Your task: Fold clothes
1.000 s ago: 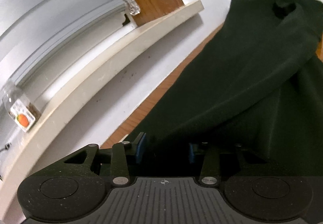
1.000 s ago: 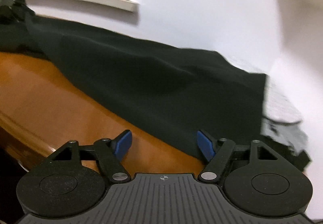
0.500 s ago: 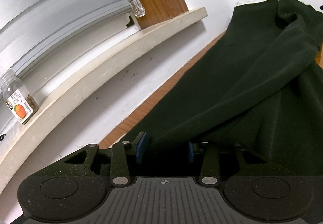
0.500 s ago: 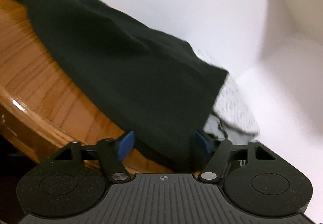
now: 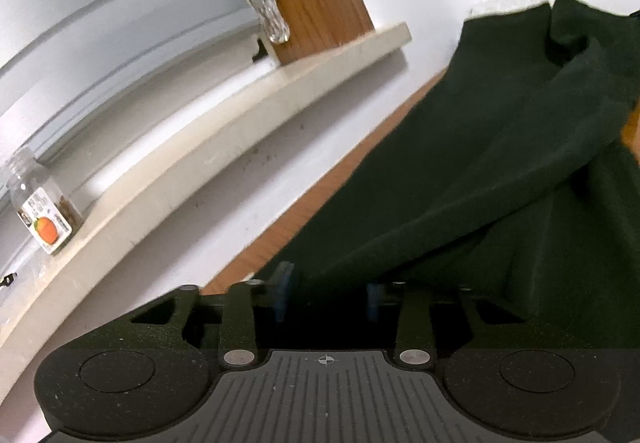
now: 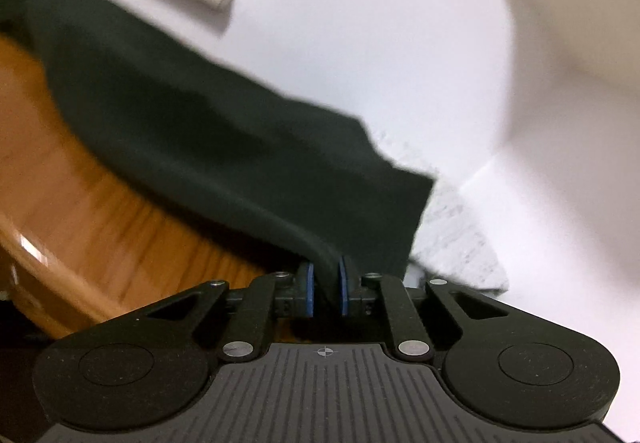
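Observation:
A dark green garment lies spread on the wooden table, with a taut ridge running from my left gripper up to the right. The left jaws stand partly closed, with the garment's near edge bunched between the blue pads. In the right wrist view the same garment stretches across the table to the far left. My right gripper is shut on a pinched fold of its near edge, close to a corner.
A pale window sill runs along the white wall behind the table, with a small labelled bottle on it. A blind cord pull hangs above. A speckled grey-white cloth lies under the garment's corner. The table's rounded edge is at lower left.
My right gripper moved in on the garment's edge and went from open to shut on a fold. The left gripper kept its hold and its jaws narrowed slightly.

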{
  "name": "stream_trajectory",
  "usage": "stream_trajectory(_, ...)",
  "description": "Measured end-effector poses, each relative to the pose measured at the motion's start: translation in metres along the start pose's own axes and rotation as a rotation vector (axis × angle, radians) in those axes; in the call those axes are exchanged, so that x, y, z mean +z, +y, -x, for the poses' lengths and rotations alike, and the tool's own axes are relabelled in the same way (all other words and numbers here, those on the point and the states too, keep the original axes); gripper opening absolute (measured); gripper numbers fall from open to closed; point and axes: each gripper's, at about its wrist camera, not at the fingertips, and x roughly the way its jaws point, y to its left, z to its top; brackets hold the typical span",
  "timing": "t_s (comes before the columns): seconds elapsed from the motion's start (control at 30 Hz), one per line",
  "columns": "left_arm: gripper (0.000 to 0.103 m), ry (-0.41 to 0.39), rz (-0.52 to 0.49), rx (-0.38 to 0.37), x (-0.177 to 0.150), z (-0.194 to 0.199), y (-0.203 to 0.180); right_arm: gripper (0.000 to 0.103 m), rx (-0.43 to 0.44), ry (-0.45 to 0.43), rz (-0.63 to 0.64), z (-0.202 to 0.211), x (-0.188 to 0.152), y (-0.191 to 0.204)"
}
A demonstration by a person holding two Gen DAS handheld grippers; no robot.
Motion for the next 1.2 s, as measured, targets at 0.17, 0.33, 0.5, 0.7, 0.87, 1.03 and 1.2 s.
stream_trajectory(0.17, 0.014, -0.017, 0.015, -0.021, 0.004, 0.006, 0.003, 0.008, -0.066, -0.084, -0.098, 0.024, 0.028, -0.03)
stream_trajectory(0.33, 0.014, -0.049, 0.055, -0.037, 0.009, 0.015, 0.01, 0.008, -0.057, -0.088, -0.107, 0.025, 0.047, -0.037)
stream_trajectory(0.5, 0.012, -0.082, 0.099, -0.054, 0.014, 0.025, 0.018, 0.008, -0.097, -0.111, -0.143, 0.024, 0.056, -0.049)
stream_trajectory(0.7, 0.01, -0.121, 0.147, -0.1, 0.021, 0.041, 0.028, 0.007, -0.169, -0.158, -0.167, 0.038, 0.081, -0.078)
stream_trajectory(0.87, 0.01, -0.105, 0.164, -0.111, 0.027, 0.034, 0.038, 0.007, -0.216, -0.157, -0.135, 0.036, 0.128, -0.099)
stream_trajectory(1.03, 0.012, -0.019, 0.191, -0.124, 0.02, 0.001, 0.048, 0.008, -0.243, -0.095, -0.066, -0.058, 0.191, -0.088)
stream_trajectory(1.2, 0.046, 0.062, 0.215, -0.138, 0.01, -0.032, 0.055, 0.043, -0.266, -0.011, -0.086, -0.17, 0.227, -0.049)
